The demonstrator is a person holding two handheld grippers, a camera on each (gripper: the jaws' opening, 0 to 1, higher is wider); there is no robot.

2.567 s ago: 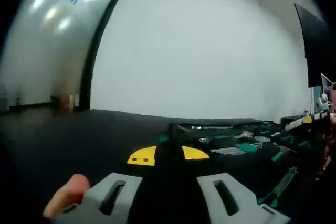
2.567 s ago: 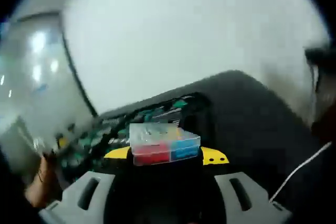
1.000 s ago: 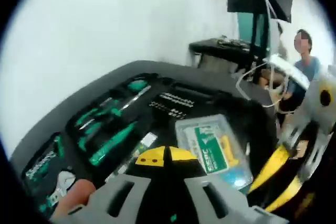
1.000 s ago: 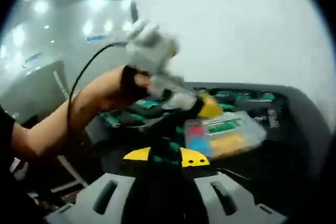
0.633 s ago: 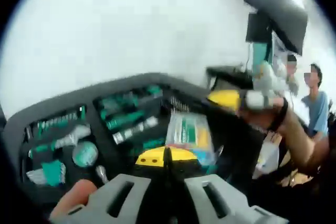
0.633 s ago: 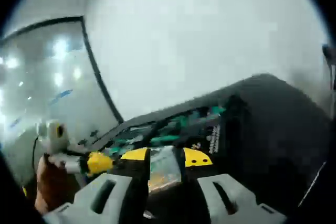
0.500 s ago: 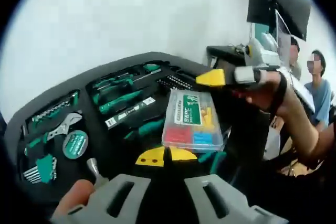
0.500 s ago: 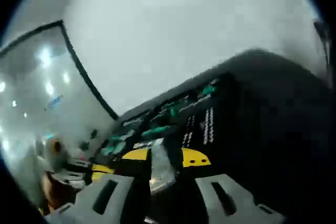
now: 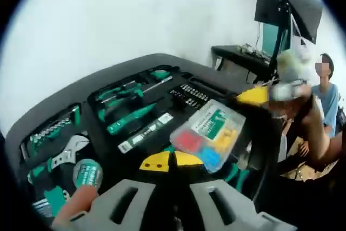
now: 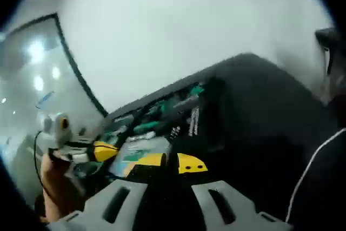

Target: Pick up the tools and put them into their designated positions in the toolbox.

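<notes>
The open toolbox (image 9: 89, 106) holds green screwdrivers (image 9: 130, 114), a wrench (image 9: 67, 152), a round tape measure (image 9: 86, 172) and a row of bits (image 9: 192, 93). A clear parts box (image 9: 208, 139) with red, blue and yellow pieces hangs tilted above it. My right gripper (image 9: 254, 94) comes in from the right at the box's upper edge. In the right gripper view the parts box (image 10: 138, 152) sits at the right gripper (image 10: 170, 163), which looks shut on its corner. My left gripper (image 9: 170, 162) is shut with nothing in it. The left gripper (image 10: 102, 151) is beside the box's left edge.
A dark desk (image 9: 243, 52) with a monitor (image 9: 270, 6) stands at the back right, and a person (image 9: 327, 96) sits there. A white wall lies behind the toolbox (image 10: 162, 106). A glass partition (image 10: 27, 79) is at the left.
The parts box has tilted and moved slightly right with the right gripper. In the right gripper view it has turned from edge-on to showing its flat face. Both cameras have swung.
</notes>
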